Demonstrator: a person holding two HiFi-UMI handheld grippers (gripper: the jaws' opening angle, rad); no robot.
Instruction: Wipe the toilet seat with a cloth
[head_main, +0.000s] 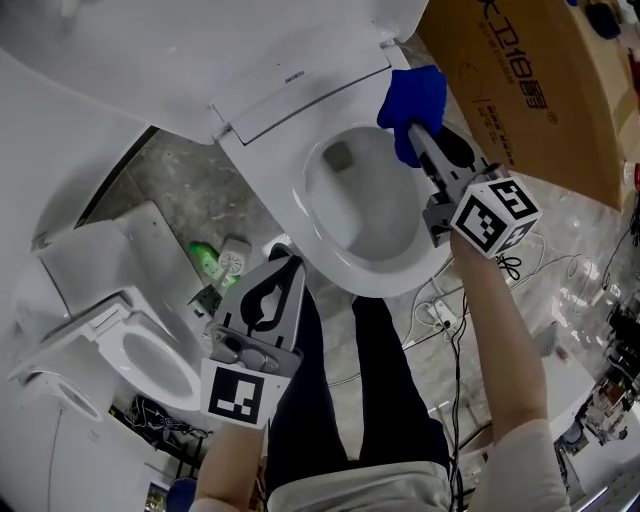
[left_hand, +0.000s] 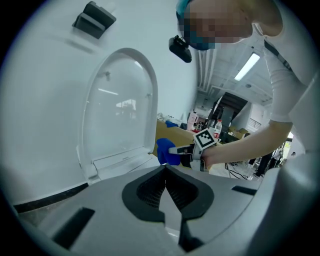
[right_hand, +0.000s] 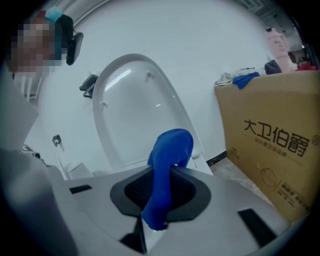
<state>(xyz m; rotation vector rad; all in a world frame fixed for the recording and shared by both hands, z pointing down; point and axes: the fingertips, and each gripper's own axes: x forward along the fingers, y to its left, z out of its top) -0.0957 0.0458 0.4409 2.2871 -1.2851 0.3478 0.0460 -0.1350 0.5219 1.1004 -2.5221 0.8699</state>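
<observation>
A white toilet seat (head_main: 306, 222) rings the bowl in the head view, with its lid (head_main: 150, 50) raised behind it. My right gripper (head_main: 413, 133) is shut on a blue cloth (head_main: 413, 103), held over the seat's far right rim near the hinge. From the right gripper view the cloth (right_hand: 167, 165) stands up out of the closed jaws in front of the lid (right_hand: 135, 117). My left gripper (head_main: 287, 259) hangs at the seat's near left edge, shut with nothing in it. The left gripper view shows the lid (left_hand: 120, 107) and the cloth (left_hand: 165, 150) beyond.
A large cardboard box (head_main: 540, 80) stands right of the toilet. A second white toilet (head_main: 140, 355) sits at the lower left, with a green bottle (head_main: 205, 260) on the grey floor between. Cables (head_main: 445, 315) trail on the floor at the right. The person's legs (head_main: 350, 390) stand before the bowl.
</observation>
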